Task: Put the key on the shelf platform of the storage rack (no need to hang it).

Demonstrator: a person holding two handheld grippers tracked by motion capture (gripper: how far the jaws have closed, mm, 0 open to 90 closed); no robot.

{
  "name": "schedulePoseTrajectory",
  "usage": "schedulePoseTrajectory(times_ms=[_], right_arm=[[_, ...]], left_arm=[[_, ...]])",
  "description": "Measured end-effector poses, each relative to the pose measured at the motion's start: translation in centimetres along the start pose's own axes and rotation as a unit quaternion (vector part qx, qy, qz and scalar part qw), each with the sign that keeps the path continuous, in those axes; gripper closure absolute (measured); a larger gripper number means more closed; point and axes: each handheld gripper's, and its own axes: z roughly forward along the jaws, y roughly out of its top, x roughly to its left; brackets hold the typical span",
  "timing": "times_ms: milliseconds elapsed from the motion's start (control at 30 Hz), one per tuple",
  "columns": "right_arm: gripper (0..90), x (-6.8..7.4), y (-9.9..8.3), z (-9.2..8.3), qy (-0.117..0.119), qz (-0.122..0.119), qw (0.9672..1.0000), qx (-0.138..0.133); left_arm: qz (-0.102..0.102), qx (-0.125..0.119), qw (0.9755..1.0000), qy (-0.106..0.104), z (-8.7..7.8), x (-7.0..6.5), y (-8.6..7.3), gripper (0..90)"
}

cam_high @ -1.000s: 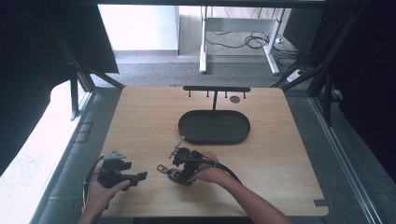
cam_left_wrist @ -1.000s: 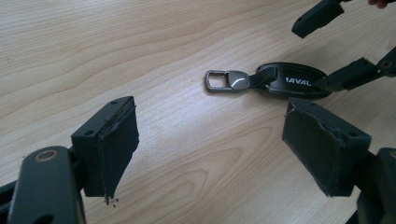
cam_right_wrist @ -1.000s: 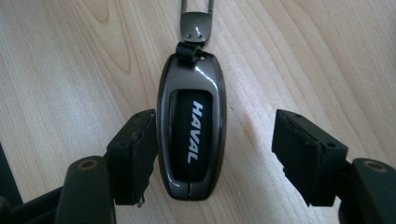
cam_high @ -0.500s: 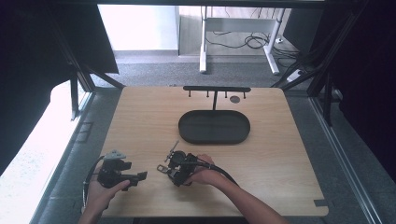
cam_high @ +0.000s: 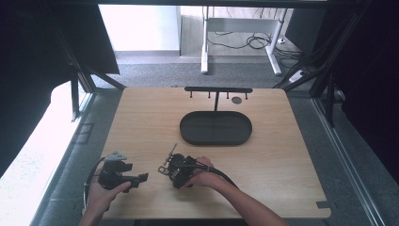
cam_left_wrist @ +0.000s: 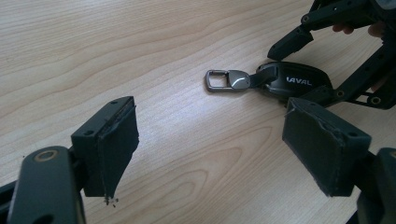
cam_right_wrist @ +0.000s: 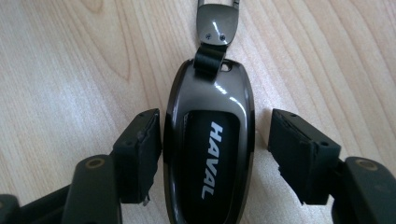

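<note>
My right gripper (cam_right_wrist: pixel 212 154) has just been narrowing its jaws around the key fob (cam_right_wrist: pixel 210 140), which lies flat on the table (cam_high: pixel 291 155) near my edge; one pad is at its side, the other not yet, so I judge the grasp unfinished. My left gripper (cam_left_wrist: pixel 210 149) stands open, holding nothing. The tray (cam_high: pixel 216 128) is empty.

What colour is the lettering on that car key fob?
White, on the glossy dark key fob; clearest in the right gripper view.

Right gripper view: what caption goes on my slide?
Right gripper closing around a HAVAL car key lying on the wooden table.
</note>
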Motion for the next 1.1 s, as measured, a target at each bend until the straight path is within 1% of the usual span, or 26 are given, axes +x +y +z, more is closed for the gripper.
schedulePoseTrajectory(times_ms=[67, 100, 133, 200, 233, 267, 300, 533, 767, 800, 867, 1033, 1067, 1100], right_arm=[[37.5, -0.1, 0.0, 0.0, -0.001, 0.001, 1.0000, -0.001], [39.7, -0.1, 0.0, 0.0, -0.003, 0.000, 1.0000, 0.000], [39.7, -0.1, 0.0, 0.0, -0.003, 0.000, 1.0000, 0.000], [44.9, 0.0, 0.1, -0.1, -0.001, 0.000, 1.0000, 0.000], [44.9, 0.0, 0.1, -0.1, -0.001, 0.000, 1.0000, 0.000], [47.5, 0.0, 0.1, -0.2, -0.001, -0.003, 1.0000, 0.002], [48.1, 0.0, 0.1, -0.2, -0.003, -0.002, 1.0000, 0.004], [48.8, 0.0, 0.3, -0.2, 0.000, 0.001, 1.0000, 0.010], [49.0, -0.2, 0.3, -0.4, 0.005, -0.001, 1.0000, 0.007], [49.0, -0.1, 0.2, -0.5, 0.008, 0.001, 1.0000, 0.005], [49.0, -0.1, 0.1, -1.4, 0.003, -0.010, 0.9999, -0.001], [49.1, -0.4, 0.0, -3.4, 0.003, -0.009, 0.9997, -0.020], [49.1, -0.4, 0.0, -3.4, 0.003, -0.009, 0.9997, -0.020], [49.1, -0.6, 0.0, -4.2, 0.001, -0.008, 0.9996, -0.027]], left_arm=[[0.001, 0.001, 1.0000, 0.000, 0.0, 0.0, 0.0, 18.7], [0.001, 0.001, 1.0000, 0.001, 0.0, -0.1, 0.0, 18.7], [0.001, 0.001, 1.0000, 0.001, 0.0, -0.1, 0.0, 18.7], [0.002, 0.001, 1.0000, 0.000, 0.0, -0.1, 0.0, 18.7], [0.002, 0.001, 1.0000, 0.000, 0.0, -0.1, 0.0, 18.7], [0.002, 0.001, 1.0000, 0.000, 0.0, -0.1, 0.0, 18.7], [0.002, 0.001, 1.0000, 0.000, 0.1, -0.2, 0.0, 18.7], [0.003, 0.001, 1.0000, 0.000, 0.0, -0.2, 0.0, 18.7], [0.001, 0.000, 1.0000, 0.002, 0.0, -0.1, 0.0, 18.7], [0.001, 0.000, 1.0000, 0.002, 0.0, -0.1, 0.0, 18.7], [0.002, 0.000, 1.0000, 0.002, 0.0, -0.1, 0.0, 18.7], [0.002, 0.000, 1.0000, 0.003, 0.0, -0.1, 0.0, 18.7], [0.002, 0.001, 1.0000, 0.002, 0.0, -0.2, 0.0, 18.7], [0.002, 0.001, 1.0000, 0.002, 0.0, -0.2, 0.0, 18.7]])
